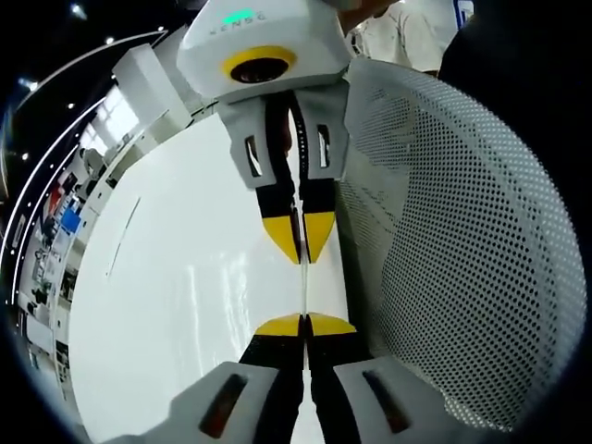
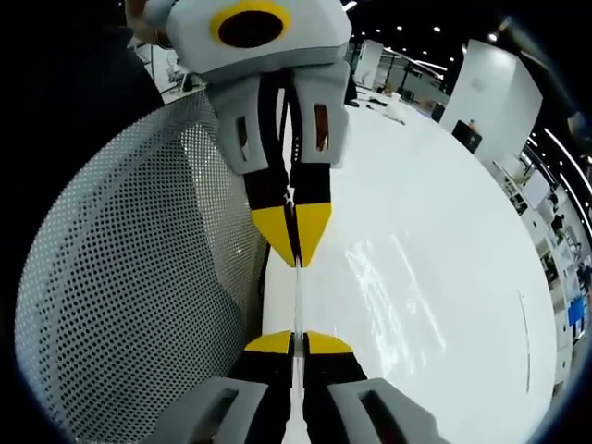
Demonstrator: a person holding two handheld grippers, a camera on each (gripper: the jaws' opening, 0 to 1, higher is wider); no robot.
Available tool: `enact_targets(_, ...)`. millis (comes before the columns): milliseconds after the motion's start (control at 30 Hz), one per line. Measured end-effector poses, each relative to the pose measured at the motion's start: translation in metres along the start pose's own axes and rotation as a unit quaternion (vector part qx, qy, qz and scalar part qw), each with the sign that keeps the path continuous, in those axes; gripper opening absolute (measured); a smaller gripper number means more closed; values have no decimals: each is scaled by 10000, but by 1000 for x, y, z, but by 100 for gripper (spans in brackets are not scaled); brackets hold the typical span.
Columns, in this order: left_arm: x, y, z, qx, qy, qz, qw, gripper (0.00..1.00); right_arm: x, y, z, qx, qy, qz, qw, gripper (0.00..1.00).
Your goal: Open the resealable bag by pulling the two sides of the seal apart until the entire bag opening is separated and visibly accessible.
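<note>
The resealable bag (image 1: 462, 259) is white with a pattern of small dark dots, and it bulges at the right of the left gripper view. Its thin top edge (image 1: 302, 287) runs edge-on between the two grippers. My left gripper (image 1: 303, 326) rises from the bottom, its yellow tips shut on that edge. My right gripper (image 1: 301, 239) faces it from above, shut on the same edge a short way along. In the right gripper view the dotted bag (image 2: 139, 296) bulges at the left. There my right gripper (image 2: 298, 344) and my left gripper (image 2: 294, 236) both pinch the edge (image 2: 298, 296).
A glossy white table (image 1: 185, 305) lies under the bag and stretches away (image 2: 435, 277). A person in a white shirt (image 1: 398, 32) stands behind the bag. Shelves line the far left (image 1: 55, 222). A white pillar (image 2: 490, 83) stands beyond the table.
</note>
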State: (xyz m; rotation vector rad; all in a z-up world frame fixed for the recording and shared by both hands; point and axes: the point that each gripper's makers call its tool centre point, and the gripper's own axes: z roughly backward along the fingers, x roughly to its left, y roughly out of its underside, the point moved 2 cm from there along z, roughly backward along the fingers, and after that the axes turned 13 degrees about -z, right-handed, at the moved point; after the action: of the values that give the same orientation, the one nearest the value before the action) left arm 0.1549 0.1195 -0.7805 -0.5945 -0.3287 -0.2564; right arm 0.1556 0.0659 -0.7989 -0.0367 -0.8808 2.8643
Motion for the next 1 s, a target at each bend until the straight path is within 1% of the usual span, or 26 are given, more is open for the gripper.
enact_targets(633,-5,6,2,62,32,-23,10000,0,0,17,4,134,45,-145,9998,0)
enact_targets(867,-6,10,4,88,26,42,9999,0,-1,29,9,207,86,-227,9995,0)
enact_targets(1000,-8,11,4,114,56,5,9999,0,-1,35,10,245,99,-289,9992,0)
